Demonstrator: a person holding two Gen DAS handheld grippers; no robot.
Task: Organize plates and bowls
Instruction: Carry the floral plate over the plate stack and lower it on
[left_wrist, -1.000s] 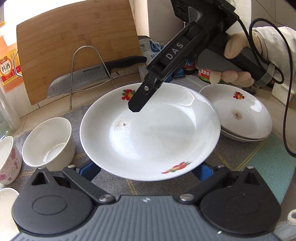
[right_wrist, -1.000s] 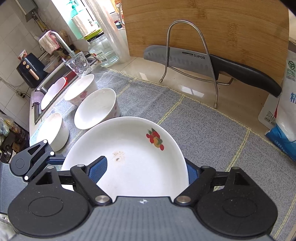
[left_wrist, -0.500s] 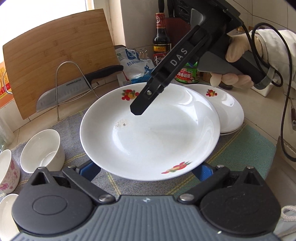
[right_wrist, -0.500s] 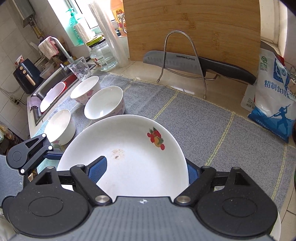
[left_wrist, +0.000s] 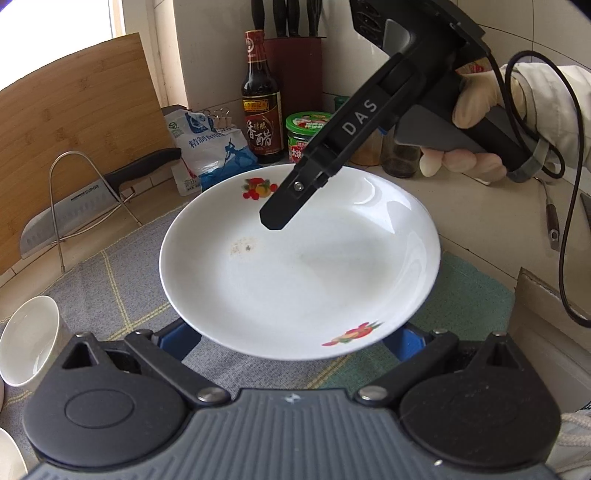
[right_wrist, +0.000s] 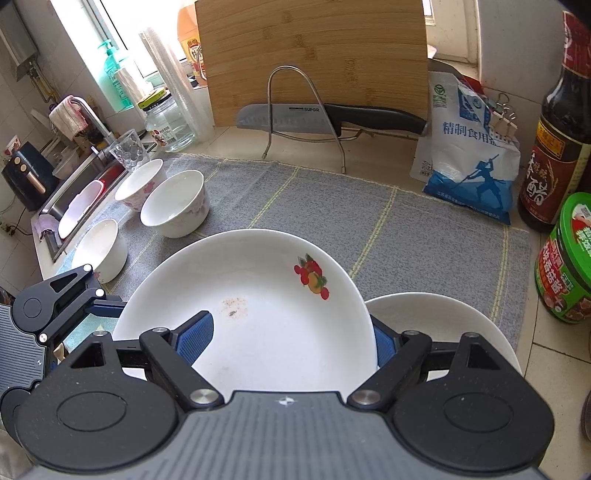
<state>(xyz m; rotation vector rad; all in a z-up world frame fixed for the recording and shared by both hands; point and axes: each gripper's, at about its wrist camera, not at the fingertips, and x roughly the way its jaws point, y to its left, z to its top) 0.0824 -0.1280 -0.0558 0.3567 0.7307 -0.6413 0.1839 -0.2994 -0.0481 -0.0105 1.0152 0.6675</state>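
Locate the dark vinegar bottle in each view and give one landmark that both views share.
Left wrist view: vinegar bottle stands upper centre, behind the held plate.
Right wrist view: vinegar bottle stands at the right edge.
Shared landmark: the blue-and-white salt bag beside it.

Your left gripper (left_wrist: 293, 341) carries the plate (left_wrist: 299, 266) between its jaws, above the mat (left_wrist: 122, 284). Your right gripper (left_wrist: 275, 218) reaches in from two o'clock over its far rim.
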